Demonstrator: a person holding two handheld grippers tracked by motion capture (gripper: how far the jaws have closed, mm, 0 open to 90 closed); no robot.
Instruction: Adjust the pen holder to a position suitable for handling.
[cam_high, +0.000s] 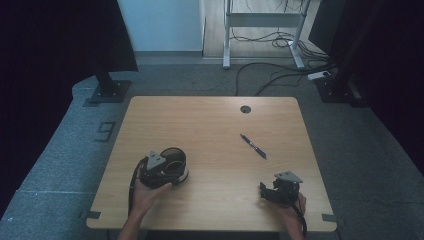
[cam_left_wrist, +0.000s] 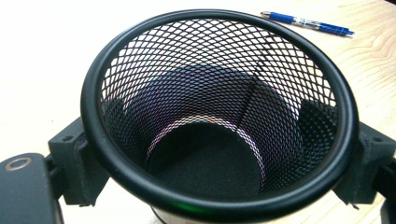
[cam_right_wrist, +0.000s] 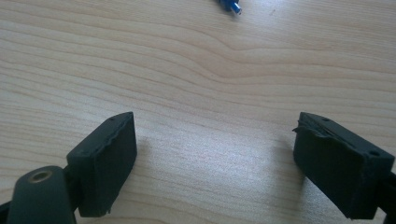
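- Now, close to the person, the left hand-held gripper (cam_high: 167, 172) sits at about 7 o'clock on the counter (cam_high: 215, 120).
- Its two jaws press on the outside of a black mesh cup (cam_left_wrist: 219, 116), one on each side, so it is holding the cup.
- From the high view, the cup (cam_high: 173, 161) looks tipped a little, with its round mouth turned up toward the camera.
- Looking from the left hand-held gripper view, you can see right down to the dark bottom of the cup.
- At about 5 o'clock on the counter is the right hand-held gripper (cam_high: 270, 192), with a hand behind it.
- Its jaws are wide apart, and bare wood lies between them (cam_right_wrist: 215, 154).
- Farther out, near the middle and a bit toward 2 o'clock, a blue pen (cam_high: 253, 146) lies flat on the counter.
- That pen is well apart from both hand-held grippers and from the cup.
- Farther still, near the far edge at 12 o'clock, there is a small round hole (cam_high: 245, 109) in the counter.
- Past the counter, wires (cam_high: 270, 70) lie on the grey floor (cam_high: 190, 80).
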